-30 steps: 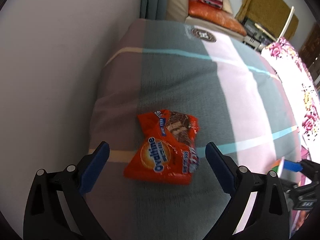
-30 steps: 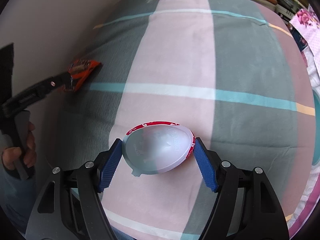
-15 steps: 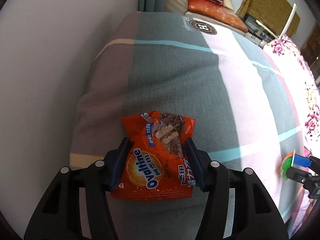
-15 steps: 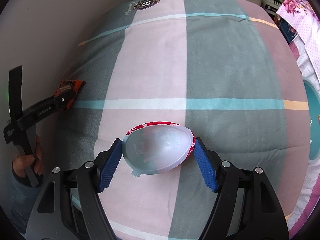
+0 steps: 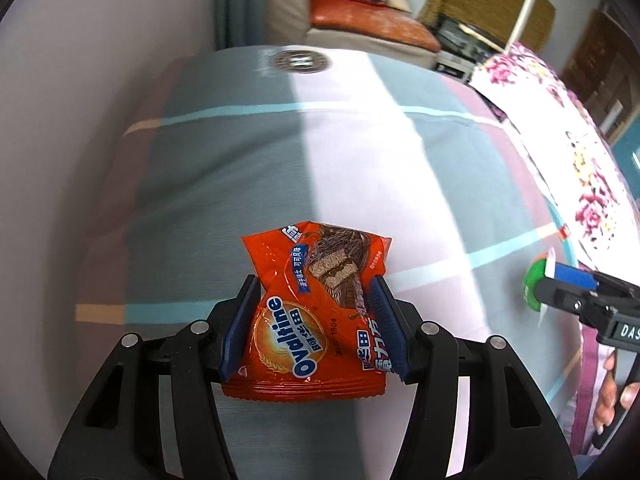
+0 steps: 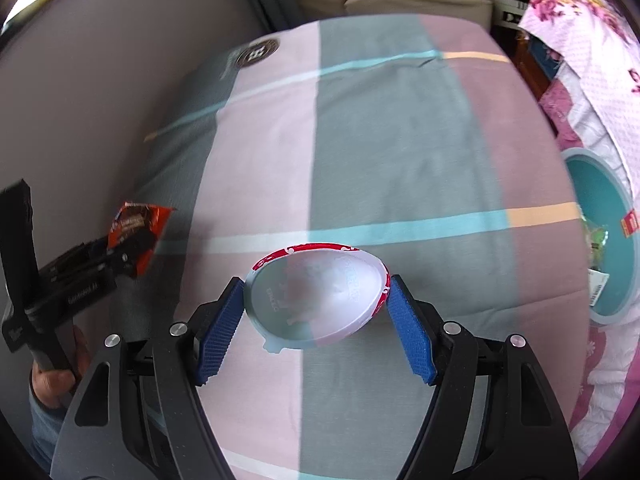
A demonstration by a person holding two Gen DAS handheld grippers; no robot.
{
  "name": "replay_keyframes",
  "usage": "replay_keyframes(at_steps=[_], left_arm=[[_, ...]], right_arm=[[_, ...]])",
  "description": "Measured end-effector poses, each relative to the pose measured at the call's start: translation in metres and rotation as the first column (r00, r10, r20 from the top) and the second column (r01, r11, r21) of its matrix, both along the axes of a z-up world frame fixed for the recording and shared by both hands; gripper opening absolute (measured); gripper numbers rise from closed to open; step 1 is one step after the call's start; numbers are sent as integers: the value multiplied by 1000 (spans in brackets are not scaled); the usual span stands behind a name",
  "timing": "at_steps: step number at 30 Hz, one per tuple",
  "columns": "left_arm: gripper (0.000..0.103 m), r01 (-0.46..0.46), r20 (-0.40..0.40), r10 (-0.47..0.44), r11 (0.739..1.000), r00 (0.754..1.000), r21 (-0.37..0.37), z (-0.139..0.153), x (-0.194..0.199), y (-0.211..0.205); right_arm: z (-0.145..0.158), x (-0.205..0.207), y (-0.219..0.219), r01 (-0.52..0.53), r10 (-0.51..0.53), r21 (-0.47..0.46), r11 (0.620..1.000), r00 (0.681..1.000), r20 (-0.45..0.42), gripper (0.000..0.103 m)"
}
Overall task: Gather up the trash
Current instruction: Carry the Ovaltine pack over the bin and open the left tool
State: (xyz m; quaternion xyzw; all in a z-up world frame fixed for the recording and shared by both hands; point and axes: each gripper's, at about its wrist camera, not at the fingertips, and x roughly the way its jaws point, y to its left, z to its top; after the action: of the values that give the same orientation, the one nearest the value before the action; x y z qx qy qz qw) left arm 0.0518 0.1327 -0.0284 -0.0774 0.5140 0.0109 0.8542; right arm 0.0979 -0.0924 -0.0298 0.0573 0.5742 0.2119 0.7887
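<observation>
Beside the striped bed cover (image 6: 400, 140), a teal bin (image 6: 608, 220)

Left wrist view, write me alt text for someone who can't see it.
The left gripper clamps an orange Ovaltine snack wrapper between its blue pads above a bed with a striped pink, grey and teal cover. At the right edge, the right gripper holds a green-bottomed cup.
</observation>
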Motion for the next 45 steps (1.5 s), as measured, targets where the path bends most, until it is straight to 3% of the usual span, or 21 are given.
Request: replay_keyframes(at_steps=[18, 27, 45], left_arm=[[57, 242, 1, -243, 969, 970, 54, 16, 38, -153], [57, 344, -37, -342, 936, 939, 75, 10, 52, -229], [58, 496, -73, -491, 861, 868, 111, 5, 69, -343]], right_arm=[[13, 13, -129, 210, -217, 95, 973, 974, 70, 69], [11, 14, -198, 313, -329, 148, 938, 940, 94, 69], [-5, 5, -321, 489, -512, 204, 848, 855, 78, 69]])
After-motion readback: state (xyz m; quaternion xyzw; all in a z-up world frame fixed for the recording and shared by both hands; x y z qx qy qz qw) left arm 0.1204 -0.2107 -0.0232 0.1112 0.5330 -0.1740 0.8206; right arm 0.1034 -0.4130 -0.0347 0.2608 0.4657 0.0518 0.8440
